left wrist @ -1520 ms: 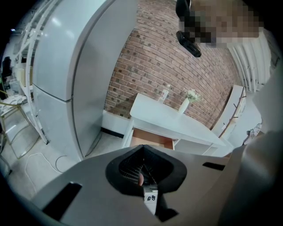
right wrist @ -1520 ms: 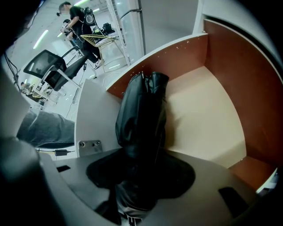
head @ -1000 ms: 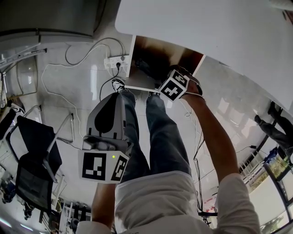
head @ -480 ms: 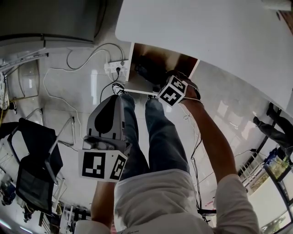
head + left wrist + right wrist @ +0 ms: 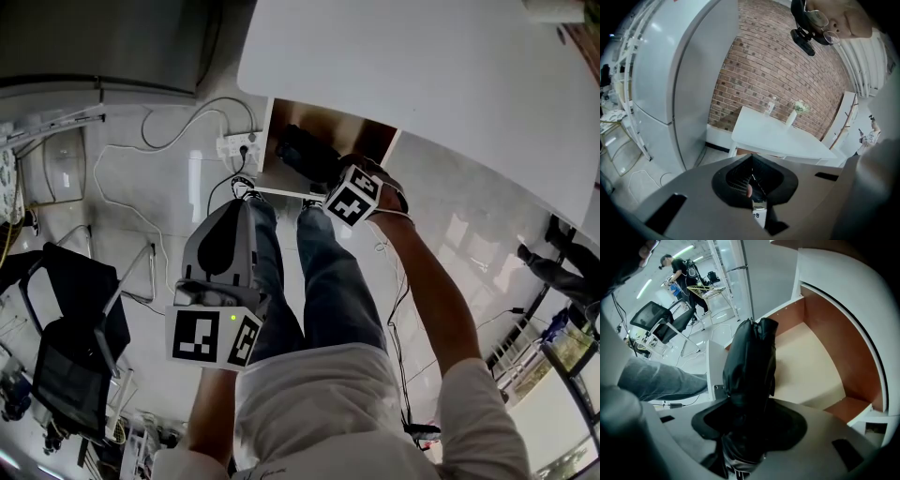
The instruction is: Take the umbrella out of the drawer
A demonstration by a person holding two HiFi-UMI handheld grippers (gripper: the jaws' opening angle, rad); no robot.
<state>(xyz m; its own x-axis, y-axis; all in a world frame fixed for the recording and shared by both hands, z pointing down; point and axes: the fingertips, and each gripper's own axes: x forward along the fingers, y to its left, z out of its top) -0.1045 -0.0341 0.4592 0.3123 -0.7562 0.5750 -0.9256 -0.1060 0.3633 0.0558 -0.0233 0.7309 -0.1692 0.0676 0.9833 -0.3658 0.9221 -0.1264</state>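
**A:** Right gripper (image 5: 749, 423), what's the state?

**B:** Fingers clamped on the umbrella (image 5: 750, 362). It's black and folded. It runs from between the fingers straight out past the fingertips.

**A:** And the drawer?

**B:** The drawer (image 5: 846, 348) is open, beyond the fingertips and under the umbrella's far end. It has a pale floor and brown side walls.

**A:** Does the umbrella touch the drawer floor?

**B:** Can't tell, no view settles it.

**A:** Left gripper?

**B:** Left gripper (image 5: 751, 183) has its fingers together with nothing between them. In the head view it's well apart from the right fingers, off to their left, beside the person's jeans leg (image 5: 328, 281).

**A:** What's ahead of the left fingers?

**B:** A white desk (image 5: 773, 136), well ahead. A bottle (image 5: 769, 107) and a small vase (image 5: 791, 118) stand on it. There's a brick wall (image 5: 787, 61) behind and a grey fridge (image 5: 679, 84) off to the left.

**A:** Is the drawer part of that desk?

**B:** In the head view it sticks out from under the desk edge. The right gripper's marker cube sits over its front corner.
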